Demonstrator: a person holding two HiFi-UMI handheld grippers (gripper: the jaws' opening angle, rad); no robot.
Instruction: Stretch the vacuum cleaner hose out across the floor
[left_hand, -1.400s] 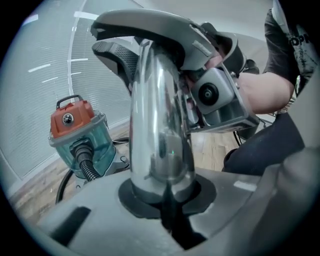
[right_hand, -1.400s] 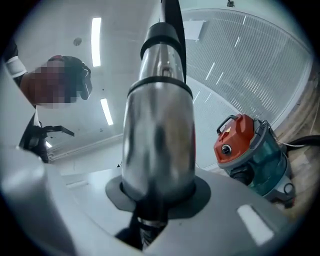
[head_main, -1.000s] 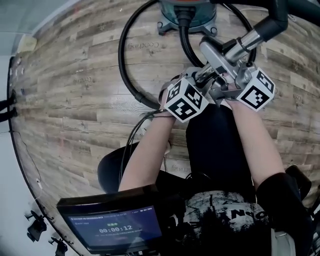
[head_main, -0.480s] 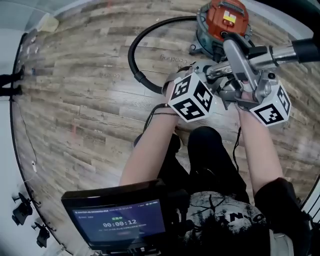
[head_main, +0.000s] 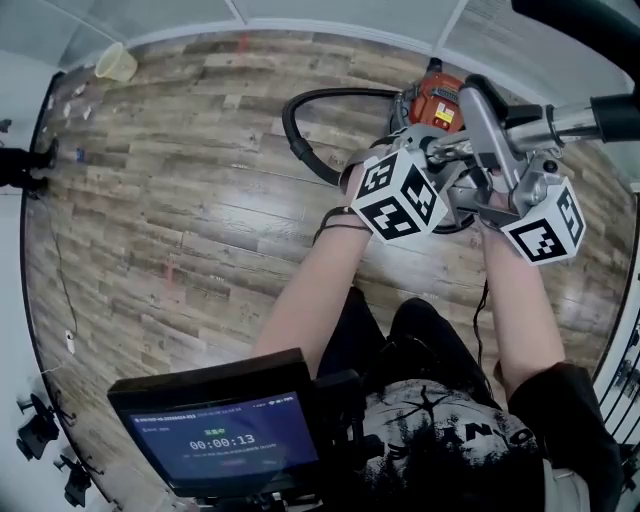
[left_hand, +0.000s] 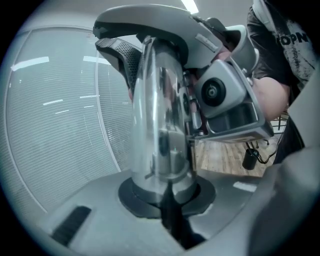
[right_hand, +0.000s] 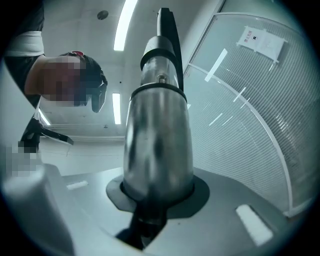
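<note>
We see a big floor (head_main: 180, 200) of brown and grey wooden planks, a little shiny. Near its far edge, toward the right, stands the round vacuum cleaner (head_main: 440, 95) with an orange top and a grey body. Its long black bendy hose (head_main: 288, 128) lies on the floor in a curve on the left side of the cleaner. It bends toward us and goes out of sight behind the grippers.

Our bare left arm (head_main: 310, 300) and right arm (head_main: 520, 310) reach out in front of the chest, close side by side, high above the floor. They hold up the smooth, shiny silver metal tube (left_hand: 157, 125) at the hose's end. It has a curved grey plastic handle (left_hand: 145, 22) on it.

The left gripper (left_hand: 162, 190) has just been closing its jaws, and they pinch the tube from both sides. The right gripper (right_hand: 157, 185) pinches the same tube too, and tips up toward the long white ceiling lights (right_hand: 125, 22).

Each gripper carries a white cube (head_main: 400, 195) with black square marks.
</note>
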